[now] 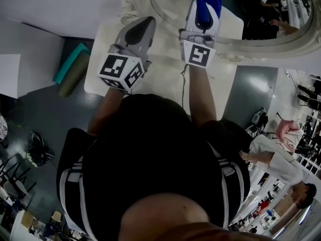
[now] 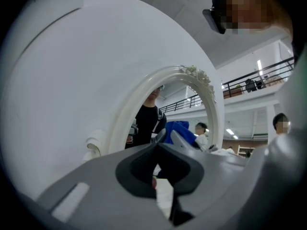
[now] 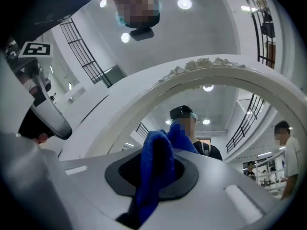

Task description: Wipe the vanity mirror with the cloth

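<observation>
The right gripper [image 3: 160, 145] has its jaws closed on the cloth [image 3: 152, 176]. A blue fold stands up between them and sticks out past the tips, and the rest hangs down on the near side. In the head view this gripper points away from the person and holds the cloth at the lower part of the mirror [image 1: 261, 11], left of its middle. The cloth is very close to the glass, but I cannot tell if it presses on it. The left gripper [image 2: 164, 134] has its jaws together with nothing between them. It hovers over the table [image 1: 165, 77], to the left of the right gripper and a little nearer, and its tips point to the left part of the frame [image 1: 251, 48].

I judge that the step in hand is the wiping itself, at its beginning or near it. To do it well, the fold that sticks out should meet the glass first, so that the hard jaw tips never touch the glass. The pressure should be light and even, because the mirror seems to stand upright on the table and could tip back or slide away. The strokes should overlap, going from one side to the other and then higher. They should stop before the carved frame, where the cloth may catch. The grip must be firm, because a loose fold can slip out. The left gripper is free, so it could rest against the frame to steady the mirror.
</observation>
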